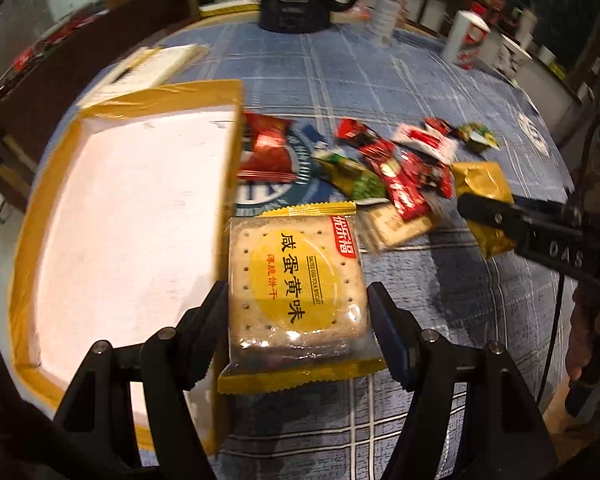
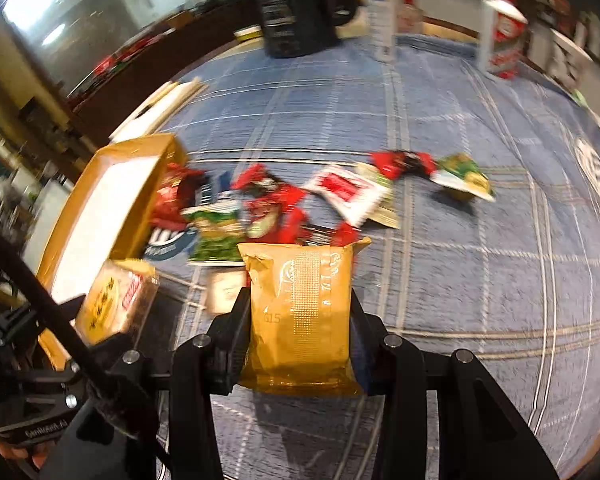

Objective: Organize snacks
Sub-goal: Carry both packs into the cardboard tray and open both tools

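We are holding two snacks above the table: the left gripper (image 1: 298,312) is clamped on the biscuit pack (image 1: 296,280), just beside the box (image 1: 124,216), and the right gripper (image 2: 300,320) is clamped on the gold pouch (image 2: 300,312). We are keeping both grips firm and, we judge, should clear the box wall (image 1: 232,152) before releasing inside.

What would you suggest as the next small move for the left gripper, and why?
Probably carry the biscuit packet sideways over the yellow-rimmed box and release it. The left gripper already grips it right beside the box wall, and the box looks free of snacks.
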{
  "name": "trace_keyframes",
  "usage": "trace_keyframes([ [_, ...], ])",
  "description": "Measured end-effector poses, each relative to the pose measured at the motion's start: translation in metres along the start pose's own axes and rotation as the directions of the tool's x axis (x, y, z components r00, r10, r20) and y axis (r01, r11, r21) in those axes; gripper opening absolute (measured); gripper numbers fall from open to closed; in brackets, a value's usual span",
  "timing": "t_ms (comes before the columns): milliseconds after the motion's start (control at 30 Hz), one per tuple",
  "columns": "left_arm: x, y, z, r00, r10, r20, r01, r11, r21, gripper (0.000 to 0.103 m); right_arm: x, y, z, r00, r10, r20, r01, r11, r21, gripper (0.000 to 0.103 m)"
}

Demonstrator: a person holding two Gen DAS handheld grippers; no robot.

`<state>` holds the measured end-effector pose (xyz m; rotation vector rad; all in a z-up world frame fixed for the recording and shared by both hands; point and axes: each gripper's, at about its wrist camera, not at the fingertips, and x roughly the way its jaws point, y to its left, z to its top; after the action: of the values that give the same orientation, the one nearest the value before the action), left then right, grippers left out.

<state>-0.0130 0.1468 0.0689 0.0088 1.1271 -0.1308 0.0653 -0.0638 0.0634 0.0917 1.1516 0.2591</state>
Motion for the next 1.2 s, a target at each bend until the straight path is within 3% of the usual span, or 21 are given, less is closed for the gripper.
trace_keyframes([
  [267, -0.025, 0.04, -0.003, 0.999, 0.014, 0.033, -0.011, 0.995, -0.097, 0.07, -0.005, 0.039, 0.008, 0.998, 0.07, 0.007, -0.07, 0.996, -0.055, 0.043],
  [833, 0.002, 0.184, 0.018, 0.999, 0.04, 0.018, -0.04, 0.999, 0.011, 0.07, 0.042, 0.178, 0.049, 0.994, 0.104, 0.028, -0.104, 0.995, -0.003, 0.043],
  [1033, 0.025, 0.222, 0.026, 0.998, 0.058, -0.011, -0.058, 0.997, 0.046, 0.07, 0.071, 0.204, 0.055, 0.996, 0.089, -0.018, -0.088, 0.996, 0.009, 0.043],
  [1200, 0.037, 0.227, 0.034, 0.994, 0.107, 0.01, -0.107, 0.98, 0.166, 0.07, 0.086, 0.211, 0.05, 0.996, 0.073, -0.047, -0.072, 0.997, 0.025, 0.043],
])
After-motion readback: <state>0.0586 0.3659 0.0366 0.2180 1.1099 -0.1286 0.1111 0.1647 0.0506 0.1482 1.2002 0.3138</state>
